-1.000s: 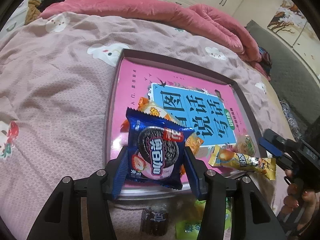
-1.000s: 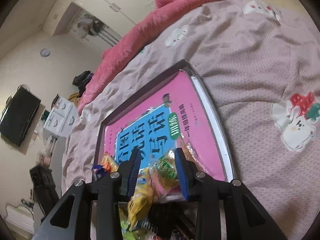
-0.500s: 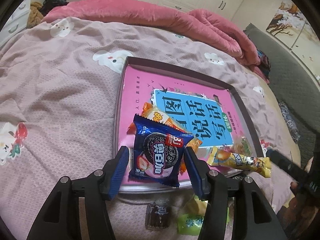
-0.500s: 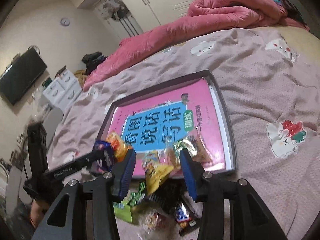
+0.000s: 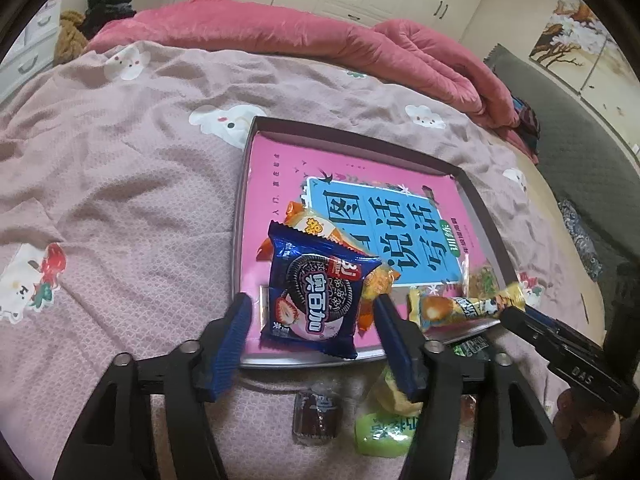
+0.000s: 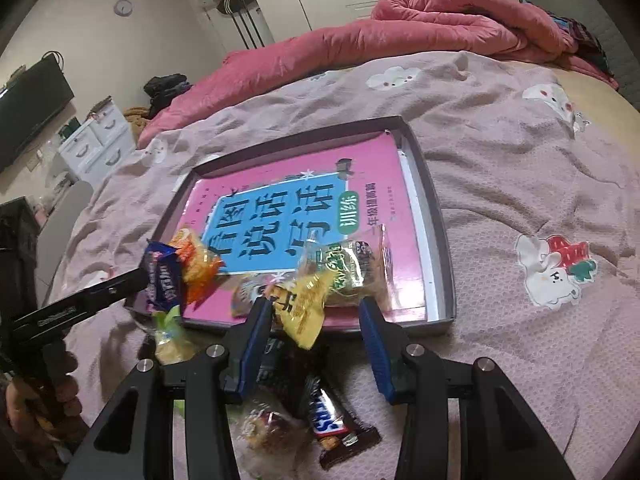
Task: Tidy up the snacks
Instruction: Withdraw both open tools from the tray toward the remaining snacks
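**Four packets laid in the tray, several left on the bed**

Four snacks are seen inside the shallow tray [image 5: 476, 216], which is set on the bed [image 5: 120, 184] and lined with a pink and blue book [image 6: 288, 216]. A blue Oreo packet [image 5: 312, 300] is laid at the near left corner, over an orange packet [image 5: 320, 232]; a yellow packet [image 5: 460, 306] and a clear bag of green-flecked snacks [image 6: 352, 264] are placed toward the near right edge, the yellow one partly overhanging the rim.

The left tongs [image 5: 312, 340] are spread, with the Oreo packet lying between the fingers but apart from both pads. The right tongs [image 6: 316, 340] are likewise spread, and nothing is pinched; the yellow packet is seen just ahead of the left finger.

The task is judged roughly half done. Outside the tray, on the bed just below its near rim, a Snickers bar [image 6: 328, 416], a small dark wrapped sweet [image 5: 316, 416], a green packet [image 5: 380, 432] and a clear-wrapped snack [image 6: 268, 428] are left to be gathered. Some tidying of the overlapping packets may also be wanted.
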`<state>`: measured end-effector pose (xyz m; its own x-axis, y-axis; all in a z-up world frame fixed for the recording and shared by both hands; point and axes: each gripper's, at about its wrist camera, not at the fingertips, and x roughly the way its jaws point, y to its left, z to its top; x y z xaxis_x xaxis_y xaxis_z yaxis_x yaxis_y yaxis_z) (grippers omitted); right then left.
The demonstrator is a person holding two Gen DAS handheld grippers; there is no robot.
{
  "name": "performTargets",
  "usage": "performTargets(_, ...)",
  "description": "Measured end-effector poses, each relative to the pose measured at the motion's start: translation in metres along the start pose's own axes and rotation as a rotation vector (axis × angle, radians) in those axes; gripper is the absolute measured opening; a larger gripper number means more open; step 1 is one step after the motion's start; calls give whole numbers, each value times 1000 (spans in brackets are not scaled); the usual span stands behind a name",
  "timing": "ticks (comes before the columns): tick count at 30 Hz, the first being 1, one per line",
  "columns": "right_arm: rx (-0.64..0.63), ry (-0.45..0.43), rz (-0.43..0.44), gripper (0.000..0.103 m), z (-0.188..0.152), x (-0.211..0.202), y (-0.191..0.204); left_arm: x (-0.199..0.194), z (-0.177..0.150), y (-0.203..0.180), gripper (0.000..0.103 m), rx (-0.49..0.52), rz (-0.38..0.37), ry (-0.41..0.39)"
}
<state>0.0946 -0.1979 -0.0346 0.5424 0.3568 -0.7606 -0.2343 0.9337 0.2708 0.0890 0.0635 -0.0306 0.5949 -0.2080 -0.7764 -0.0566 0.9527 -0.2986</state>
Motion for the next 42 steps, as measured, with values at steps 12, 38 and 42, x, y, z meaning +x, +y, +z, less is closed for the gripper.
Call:
performTargets(12,11,-26,-6,45,7,-1,-3,-13,1,-6,69,22,10,-27)
performTargets(38,-29,-163,29,59,9,-60,12,-55,6,-8,78,23,4,-88)
performTargets(42,-35,-157,26,59,3,-62,13,-58,3,-11,78,33,0,-83)
